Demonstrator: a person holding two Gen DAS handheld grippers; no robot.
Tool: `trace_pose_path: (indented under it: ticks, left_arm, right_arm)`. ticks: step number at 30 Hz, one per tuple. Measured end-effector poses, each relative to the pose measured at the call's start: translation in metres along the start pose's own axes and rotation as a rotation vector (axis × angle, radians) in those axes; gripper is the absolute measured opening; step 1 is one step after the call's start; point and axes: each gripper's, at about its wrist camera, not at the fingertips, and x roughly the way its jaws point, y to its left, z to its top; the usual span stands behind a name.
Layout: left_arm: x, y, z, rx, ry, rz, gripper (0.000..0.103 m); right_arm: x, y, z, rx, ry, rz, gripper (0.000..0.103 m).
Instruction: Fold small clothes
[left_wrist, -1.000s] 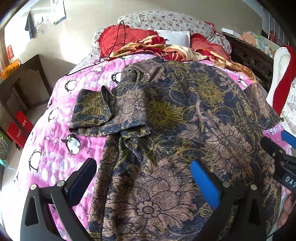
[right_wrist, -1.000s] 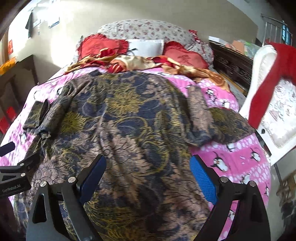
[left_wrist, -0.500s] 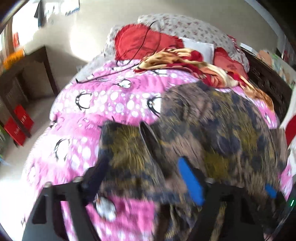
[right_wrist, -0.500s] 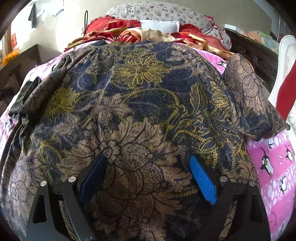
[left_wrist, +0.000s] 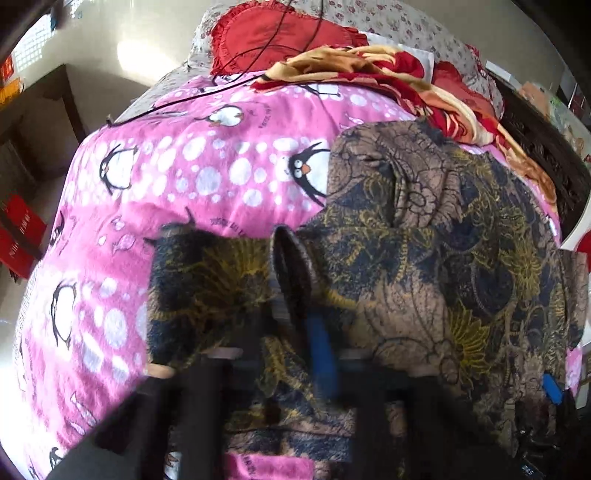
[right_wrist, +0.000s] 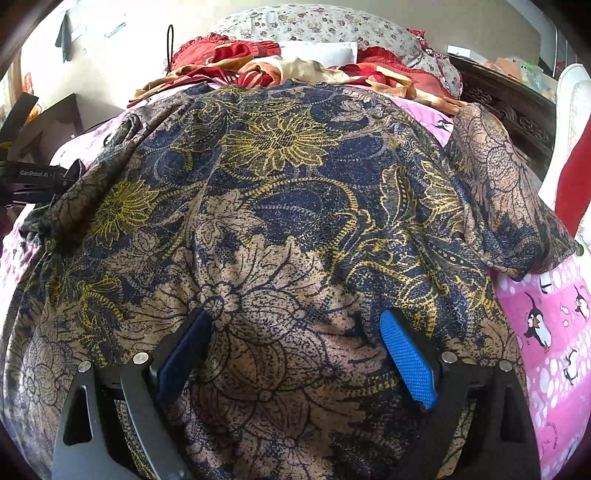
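Observation:
A brown, navy and yellow floral garment (right_wrist: 280, 221) lies spread on the pink penguin blanket (left_wrist: 177, 177). In the left wrist view my left gripper (left_wrist: 291, 332) is blurred and has its fingers drawn together on a raised fold of the garment's left sleeve (left_wrist: 221, 280); one blue pad (left_wrist: 321, 350) shows. My right gripper (right_wrist: 295, 354) is open, its blue pads (right_wrist: 406, 362) resting low over the garment's middle. The right sleeve (right_wrist: 506, 206) lies spread at the right. The left gripper body shows in the right wrist view (right_wrist: 33, 177) at the far left.
Red cushions (left_wrist: 280, 37), a floral pillow (right_wrist: 314, 26) and a red-and-gold cloth (left_wrist: 388, 74) lie at the head of the bed. A black cable (left_wrist: 192, 96) crosses the blanket. A dark wooden side frame (right_wrist: 509, 103) and a white chair (right_wrist: 569, 122) stand at right.
My left gripper moved forward and left to the sleeve and closed on a fold of it. My right gripper moved forward and lower over the garment, staying open.

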Motion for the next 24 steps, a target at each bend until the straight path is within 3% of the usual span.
trace_pose_path:
  ticks: [6,8,11,15,19,24]
  left_arm:
    - [-0.017,0.025,-0.005,-0.056,-0.038,-0.077,0.004]
    - [-0.036,0.035,-0.006,-0.074,-0.067,-0.110,0.004]
    - [-0.080,0.060,-0.002,-0.090,-0.147,-0.098,0.004]
    - [-0.138,0.117,0.010,-0.143,-0.227,-0.017,0.004]
    - [-0.182,0.188,0.017,-0.214,-0.296,0.122,0.004]
    - [-0.208,0.249,0.018,-0.299,-0.321,0.214,0.004]
  right_arm:
    - [0.000,-0.001,0.000,-0.003,0.001,-0.002,0.100]
    - [0.000,0.001,0.000,-0.001,0.000,-0.001,0.100]
    - [0.000,0.001,0.000,-0.003,0.001,-0.003,0.100]
    - [0.001,0.001,0.000,-0.007,0.002,-0.006,0.100]
    - [0.002,0.002,0.000,-0.012,0.002,-0.009,0.101]
    - [0.002,0.004,-0.001,-0.016,0.002,-0.013,0.101]
